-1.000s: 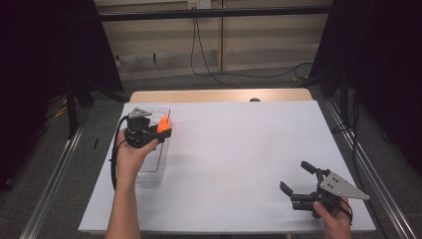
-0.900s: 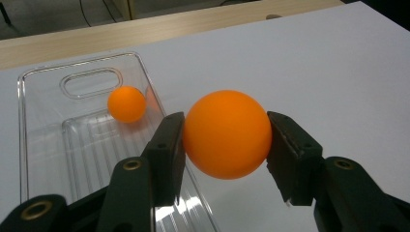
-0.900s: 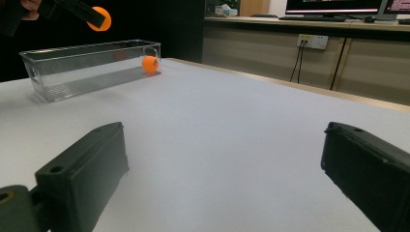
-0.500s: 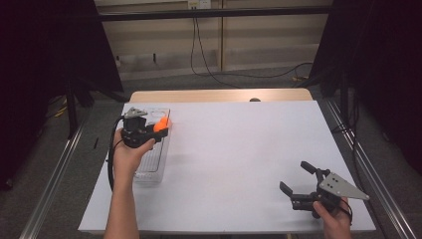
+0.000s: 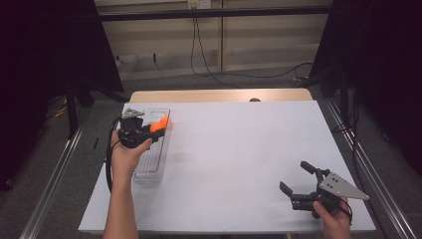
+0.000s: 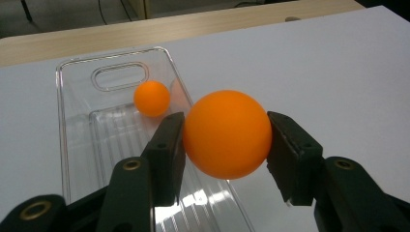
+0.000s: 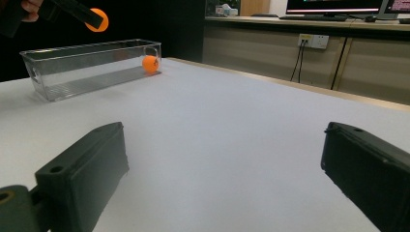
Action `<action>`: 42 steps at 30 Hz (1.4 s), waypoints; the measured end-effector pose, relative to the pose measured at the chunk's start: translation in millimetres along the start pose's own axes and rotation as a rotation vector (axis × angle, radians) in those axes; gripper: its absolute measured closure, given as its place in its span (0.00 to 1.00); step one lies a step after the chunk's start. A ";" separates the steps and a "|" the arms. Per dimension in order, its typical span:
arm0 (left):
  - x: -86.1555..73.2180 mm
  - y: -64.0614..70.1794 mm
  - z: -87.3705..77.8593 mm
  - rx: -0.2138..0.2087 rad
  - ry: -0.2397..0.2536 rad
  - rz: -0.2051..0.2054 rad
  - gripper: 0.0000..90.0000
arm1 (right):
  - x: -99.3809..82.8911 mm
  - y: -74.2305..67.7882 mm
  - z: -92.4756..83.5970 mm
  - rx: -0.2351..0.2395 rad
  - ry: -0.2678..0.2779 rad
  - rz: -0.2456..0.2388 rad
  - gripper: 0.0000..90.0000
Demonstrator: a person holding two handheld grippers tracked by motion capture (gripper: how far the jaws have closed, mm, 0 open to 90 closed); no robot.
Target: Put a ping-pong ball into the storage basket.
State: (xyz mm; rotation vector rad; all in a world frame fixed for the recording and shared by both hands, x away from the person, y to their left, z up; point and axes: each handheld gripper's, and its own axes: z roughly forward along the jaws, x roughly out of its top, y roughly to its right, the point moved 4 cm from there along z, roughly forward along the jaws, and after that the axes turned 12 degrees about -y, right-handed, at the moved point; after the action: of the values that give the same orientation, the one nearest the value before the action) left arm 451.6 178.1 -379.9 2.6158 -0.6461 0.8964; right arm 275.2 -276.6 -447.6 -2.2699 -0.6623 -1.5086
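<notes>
The left claw is clamped on an orange ball, one black jaw pressing each side of it, so the ball sits squarely in the gap and bulges out above and below the pads. Being round, the ball has no long axis and points nowhere. In the high view the same left claw hangs over the right-hand long wall of a clear plastic bin, with the held ball just past that wall's top edge.

Directly beneath and beyond the jaws in the left claw's view lies the bin, a long narrow trough with a ribbed floor. Its long axis runs away from the claw, toward the far end wall with the oval handle cut-out. Ahead of the claw and a little to its left, a second orange ball rests on the bin floor close to that end wall, well apart from the held one.

The right claw rests low over the near right part of the white counter, its jaws spread wide with nothing between them. From its own camera, bare counter stretches ahead; far off to its left stands the bin, lying across the view, with the loose ball inside and the held ball above it.
</notes>
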 end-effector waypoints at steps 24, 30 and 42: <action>-3.9 -8.6 2.5 0.032 -0.010 -0.018 0.56 | -0.1 -0.1 0.6 -0.001 -0.002 -0.001 0.02; -4.3 -9.0 3.4 0.037 -0.013 -0.021 0.56 | -0.2 -0.2 0.6 -0.002 -0.003 0.001 0.02; -6.4 -11.6 6.3 0.048 -0.027 -0.028 0.56 | -0.2 -0.3 0.8 -0.002 -0.004 -0.001 0.02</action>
State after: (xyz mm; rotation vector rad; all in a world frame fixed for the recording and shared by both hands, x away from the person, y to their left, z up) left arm 456.1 187.4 -390.4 2.6766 -0.6009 0.8801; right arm 275.6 -276.1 -448.1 -2.2748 -0.6630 -1.5057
